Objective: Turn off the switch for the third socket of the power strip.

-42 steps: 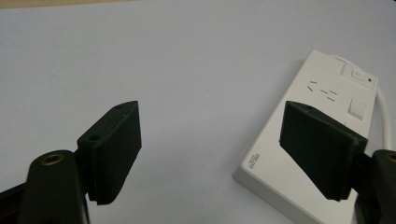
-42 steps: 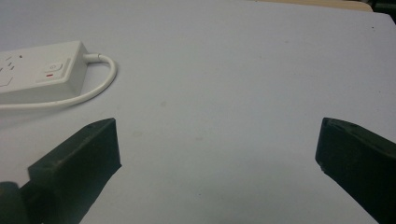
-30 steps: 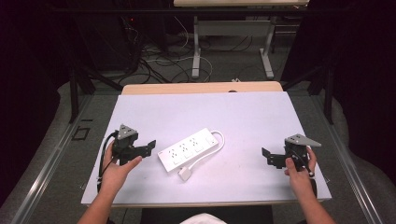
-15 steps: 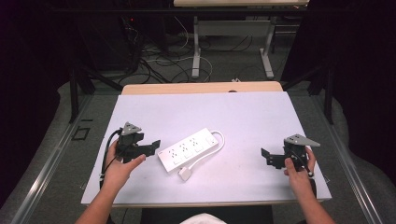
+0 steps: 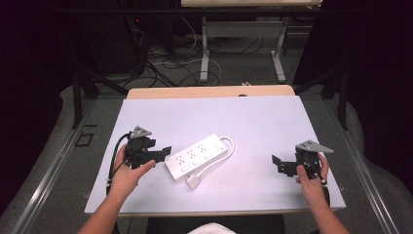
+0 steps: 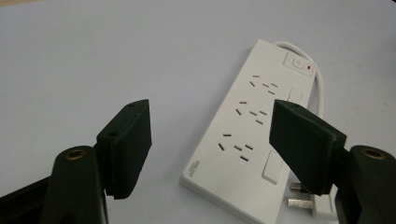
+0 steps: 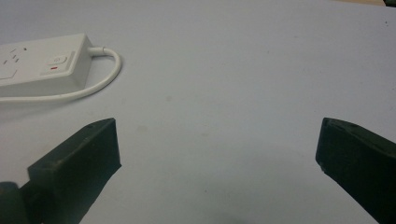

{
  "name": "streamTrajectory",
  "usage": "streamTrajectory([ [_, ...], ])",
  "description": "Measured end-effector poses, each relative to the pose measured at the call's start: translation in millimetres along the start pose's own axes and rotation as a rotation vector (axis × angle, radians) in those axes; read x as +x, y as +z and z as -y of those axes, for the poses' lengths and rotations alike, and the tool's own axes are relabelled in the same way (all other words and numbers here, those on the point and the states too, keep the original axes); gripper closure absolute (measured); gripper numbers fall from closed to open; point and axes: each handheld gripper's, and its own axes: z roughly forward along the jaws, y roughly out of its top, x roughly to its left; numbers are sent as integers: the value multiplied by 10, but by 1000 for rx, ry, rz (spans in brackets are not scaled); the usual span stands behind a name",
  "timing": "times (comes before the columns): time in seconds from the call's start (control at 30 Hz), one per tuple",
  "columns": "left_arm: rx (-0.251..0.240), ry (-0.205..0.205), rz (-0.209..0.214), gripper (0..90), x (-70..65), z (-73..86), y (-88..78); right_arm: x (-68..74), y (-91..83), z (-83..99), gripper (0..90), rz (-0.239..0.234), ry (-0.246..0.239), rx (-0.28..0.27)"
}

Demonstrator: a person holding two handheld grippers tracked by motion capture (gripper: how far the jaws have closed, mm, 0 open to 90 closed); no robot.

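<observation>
A white power strip [image 5: 198, 154] lies flat on the pale bench [image 5: 253, 122], set diagonally, with three socket groups and a switch at its far end. The left tongs [image 5: 163, 152], held in the person's left hand [image 5: 127, 171], sit just beside the strip's near end, jaws pointing toward it. In the left gripper view the left tongs [image 6: 210, 140] stand wide open with nothing between the jaws; the power strip [image 6: 254, 126] lies ahead of and below them, its near end between the two jaws in the picture, though contact cannot be judged. The right-hand jaw hides part of the strip's edge. A white plug [image 6: 306, 203] with metal pins lies by the strip's near corner, partly cut off by the lower frame edge and that jaw. The cord [image 5: 221, 155] loops from the strip's far end back along its side to the plug [image 5: 194, 181].

The right tongs [image 5: 276, 164], held in the right hand [image 5: 311, 178], rest well apart from the strip, jaws turned toward it. In the right gripper view the right tongs [image 7: 217, 149] are spread wide and empty over bare bench; the strip's switch end [image 7: 44, 65] appears far ahead to the left, cut off by the frame edge. Beyond the bench, the floor is dark and its cables are hard to make out.
</observation>
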Motion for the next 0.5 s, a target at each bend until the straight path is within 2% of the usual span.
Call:
streamTrajectory([
  [0.2,23,-2,17,318,-22,-20,8,3,8,3,0,4,-3,-5],
  [0.5,73,-43,53,343,-29,-44,26,1,13,5,0,6,-8,-5],
])
